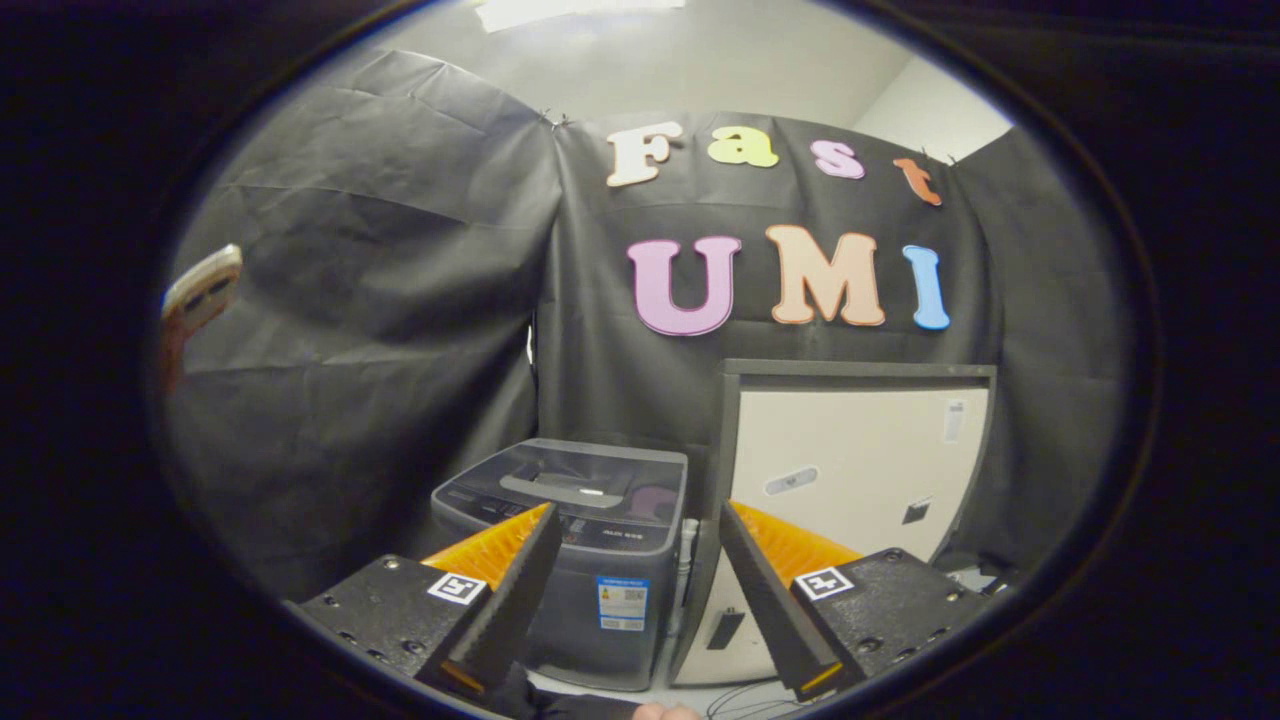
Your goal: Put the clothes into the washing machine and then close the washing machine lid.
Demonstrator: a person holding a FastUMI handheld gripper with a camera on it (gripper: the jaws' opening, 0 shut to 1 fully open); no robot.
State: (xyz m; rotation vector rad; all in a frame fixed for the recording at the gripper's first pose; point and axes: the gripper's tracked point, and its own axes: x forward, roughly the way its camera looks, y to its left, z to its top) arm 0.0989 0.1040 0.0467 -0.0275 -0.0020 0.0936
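**Lid down, no garment in reach: risk of a wasted approach**

Gripper held well back from the washing machine, jaws spread wide, nothing between them. Washing machine standing on the floor beyond the fingertips, partly framed by the gap, just left of a tall pale cabinet. Translucent lid apparently lying flat over the tub, handle strip across its top; something pinkish dimly visible under it at the right, too blurred to call clothing. No clothes plainly visible ahead of the fingers.

Likely trouble from here:

- Reaching for the tub with the lid seemingly shut: fingers striking the smooth top, sliding off, possibly shoving the light machine toward the cabinet.
- Lifting the lid by its thin edge with one finger only: slipping and dropping back.
- Swinging right while advancing: right finger clipping the cabinet's dark frame, set close beside the machine.
- Cables trailing on the floor near the base: snagging on a low approach.
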